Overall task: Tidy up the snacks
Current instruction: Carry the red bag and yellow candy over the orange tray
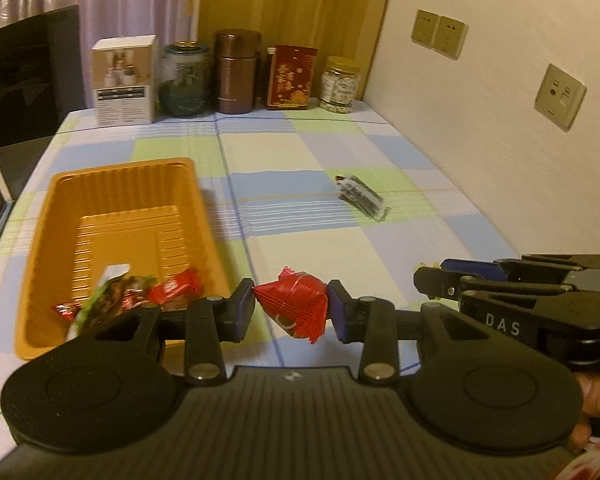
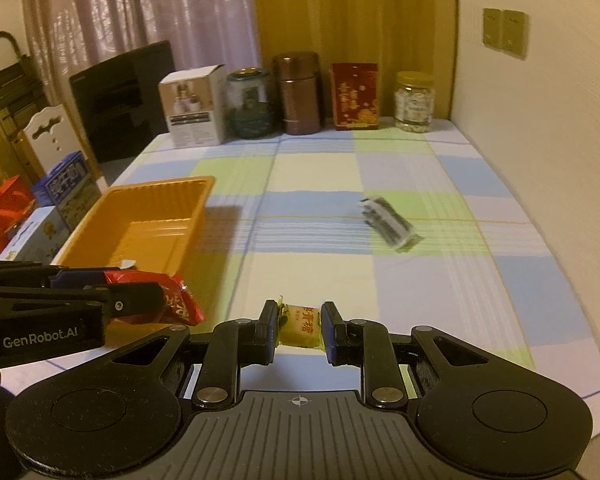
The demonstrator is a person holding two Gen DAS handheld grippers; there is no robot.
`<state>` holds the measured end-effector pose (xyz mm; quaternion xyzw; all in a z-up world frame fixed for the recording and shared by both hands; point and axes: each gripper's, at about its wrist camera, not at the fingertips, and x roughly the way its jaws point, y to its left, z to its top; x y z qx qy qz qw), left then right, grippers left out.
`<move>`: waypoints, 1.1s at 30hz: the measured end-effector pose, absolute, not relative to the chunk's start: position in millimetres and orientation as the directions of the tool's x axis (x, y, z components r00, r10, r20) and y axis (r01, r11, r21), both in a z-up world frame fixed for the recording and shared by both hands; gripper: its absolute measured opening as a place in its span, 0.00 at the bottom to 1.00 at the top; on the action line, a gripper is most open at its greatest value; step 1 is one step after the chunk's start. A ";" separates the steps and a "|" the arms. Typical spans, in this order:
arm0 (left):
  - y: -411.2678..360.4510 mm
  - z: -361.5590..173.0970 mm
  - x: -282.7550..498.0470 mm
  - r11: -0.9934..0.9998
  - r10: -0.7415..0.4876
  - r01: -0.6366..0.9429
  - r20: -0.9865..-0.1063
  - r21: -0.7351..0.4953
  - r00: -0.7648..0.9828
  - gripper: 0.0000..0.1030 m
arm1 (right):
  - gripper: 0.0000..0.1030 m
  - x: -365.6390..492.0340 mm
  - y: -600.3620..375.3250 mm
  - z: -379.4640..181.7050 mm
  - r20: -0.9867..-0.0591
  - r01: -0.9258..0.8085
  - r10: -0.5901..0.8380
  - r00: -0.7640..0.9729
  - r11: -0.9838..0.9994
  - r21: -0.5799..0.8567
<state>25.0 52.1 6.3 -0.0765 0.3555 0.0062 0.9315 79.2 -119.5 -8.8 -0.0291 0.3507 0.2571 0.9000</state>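
Observation:
My left gripper [image 1: 291, 309] is shut on a red snack packet [image 1: 296, 305] and holds it just right of the orange tray [image 1: 112, 176]; the same packet [image 2: 180, 300] shows in the right wrist view. The tray holds several red and green wrapped snacks [image 1: 132, 296] at its near end. My right gripper [image 2: 300, 326] is shut on a small yellow candy [image 2: 299, 325], low over the tablecloth. The right gripper also shows from the side in the left wrist view [image 1: 432, 280]. A black-and-white snack packet [image 1: 362, 197] [image 2: 388, 220] lies on the cloth farther out.
At the table's far edge stand a white box [image 1: 124, 80], a green glass jar [image 1: 184, 78], a brown canister [image 1: 236, 72], a red box [image 1: 290, 78] and a jar of white candies [image 1: 339, 85]. A wall with sockets [image 1: 560, 96] runs along the right. A black monitor [image 1: 28, 76] stands at the left.

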 end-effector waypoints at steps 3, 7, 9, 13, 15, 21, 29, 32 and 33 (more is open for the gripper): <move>63.6 8.0 15.6 0.987 -0.020 -0.091 -0.663 -0.133 0.748 0.35 | 0.23 76.4 -107.1 -7.4 -0.643 -0.507 0.460 0.612 0.852 0.128; 79.7 9.7 4.4 0.984 0.007 -0.123 -0.662 -0.129 0.750 0.35 | 0.23 72.9 -88.5 -6.9 -0.641 -0.539 0.484 0.595 0.832 0.128; 88.1 11.1 -1.4 0.982 0.021 -0.140 -0.661 -0.127 0.750 0.35 | 0.23 71.1 -79.1 -6.6 -0.640 -0.555 0.496 0.587 0.822 0.128; 102.1 12.8 -9.5 0.977 0.049 -0.172 -0.658 -0.125 0.751 0.35 | 0.23 67.9 -63.7 -6.6 -0.640 -0.579 0.512 0.573 0.806 0.126; 108.8 13.4 -12.5 0.974 0.061 -0.188 -0.657 -0.125 0.751 0.35 | 0.23 66.8 -56.8 -7.4 -0.641 -0.590 0.518 0.566 0.798 0.124; 128.1 15.6 -20.2 0.965 0.096 -0.232 -0.650 -0.126 0.753 0.35 | 0.23 62.1 -40.5 -8.0 -0.643 -0.617 0.532 0.551 0.778 0.116; 147.0 17.9 -24.8 0.955 0.128 -0.269 -0.644 -0.125 0.754 0.35 | 0.23 61.6 -18.4 -7.6 -0.642 -0.649 0.552 0.533 0.753 0.108; 152.5 18.0 -26.3 0.952 0.137 -0.279 -0.644 -0.124 0.753 0.35 | 0.23 61.2 -9.3 -8.2 -0.642 -0.660 0.558 0.525 0.744 0.106; 154.6 17.9 -26.5 0.951 0.139 -0.283 -0.644 -0.125 0.752 0.35 | 0.23 61.2 -6.4 -8.4 -0.642 -0.664 0.561 0.523 0.740 0.106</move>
